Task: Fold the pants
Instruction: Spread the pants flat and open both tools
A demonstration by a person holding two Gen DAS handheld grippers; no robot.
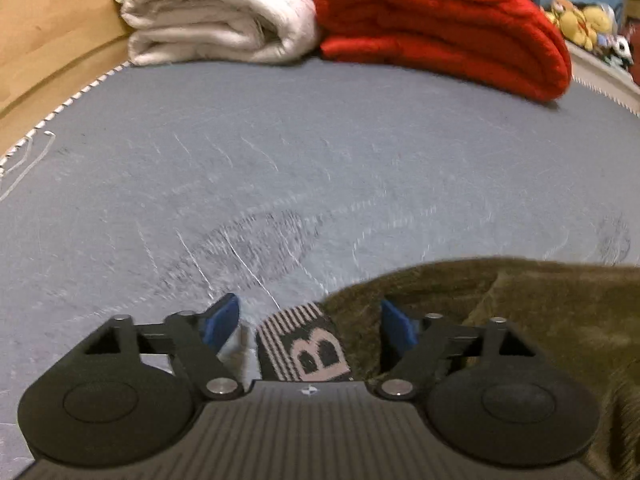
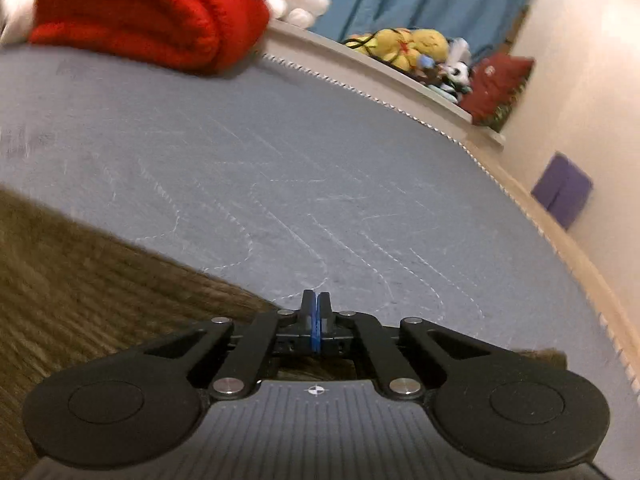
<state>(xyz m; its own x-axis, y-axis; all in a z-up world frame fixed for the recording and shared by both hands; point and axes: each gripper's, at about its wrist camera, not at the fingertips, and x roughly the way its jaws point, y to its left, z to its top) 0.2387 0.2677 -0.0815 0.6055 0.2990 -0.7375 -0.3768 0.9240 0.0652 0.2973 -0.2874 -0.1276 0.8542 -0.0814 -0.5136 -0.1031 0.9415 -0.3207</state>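
Observation:
Olive-brown corduroy pants [image 1: 520, 320] lie on a grey quilted bed cover [image 1: 280, 160]. Their striped waistband with a letter "B" [image 1: 306, 346] sits between the fingers of my left gripper [image 1: 310, 316], which is open over it. In the right wrist view the pants [image 2: 80, 300] fill the lower left and run under the gripper. My right gripper [image 2: 316, 308] is shut, with its blue pads pressed together; pants fabric shows beneath it, but nothing shows between the pads.
A folded white blanket [image 1: 208, 12] and a folded red blanket [image 1: 440, 28] lie at the far edge of the bed. Plush toys [image 2: 404, 48] sit on a ledge. A wall with a purple block [image 2: 562, 190] is on the right. A wooden floor [image 1: 48, 40] is on the left.

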